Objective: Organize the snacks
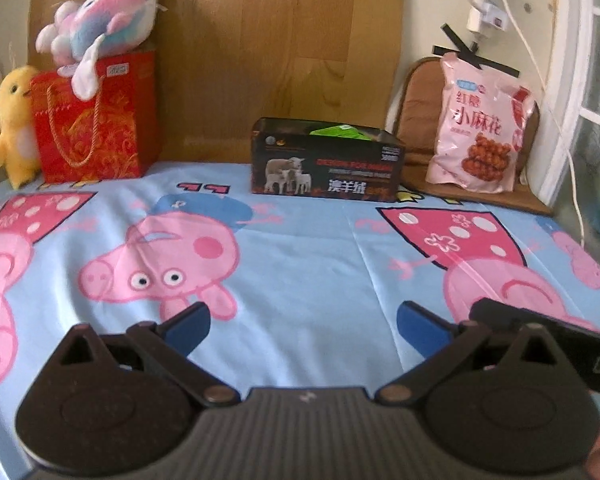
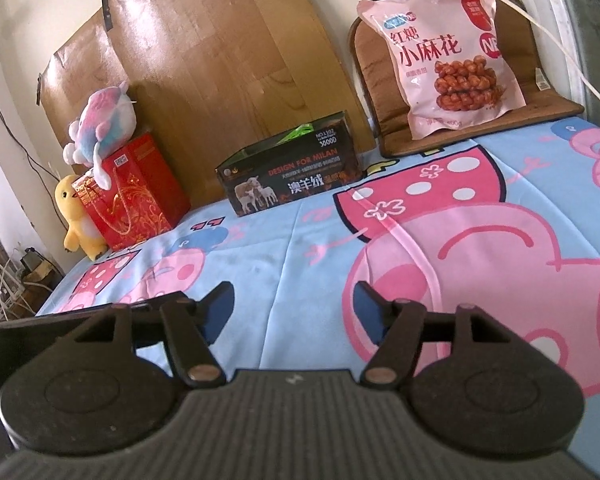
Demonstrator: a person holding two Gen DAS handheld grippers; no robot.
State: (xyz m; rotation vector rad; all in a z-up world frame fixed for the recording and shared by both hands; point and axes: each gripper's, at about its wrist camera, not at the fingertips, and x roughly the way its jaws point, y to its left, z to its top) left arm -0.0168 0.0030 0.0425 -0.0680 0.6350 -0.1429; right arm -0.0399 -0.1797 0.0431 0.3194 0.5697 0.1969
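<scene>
A pink snack bag (image 1: pixel 478 136) with red lettering leans upright on a brown cushion (image 1: pixel 416 120) at the back right; it also shows in the right wrist view (image 2: pixel 448 56). A black open box (image 1: pixel 324 164) with sheep pictures stands at the back middle with a green packet (image 1: pixel 336 131) inside; the box also shows in the right wrist view (image 2: pixel 288 178). My left gripper (image 1: pixel 303 326) is open and empty, low over the blue cartoon sheet. My right gripper (image 2: pixel 294 308) is open and empty, also far from the box and bag.
A red gift bag (image 1: pixel 96 120) with a pink-blue plush (image 1: pixel 100 24) on top stands at the back left, beside a yellow plush chick (image 1: pixel 14 124). A wooden board (image 1: pixel 260 52) leans on the wall. A white cable (image 1: pixel 540 80) hangs at the right by a window frame.
</scene>
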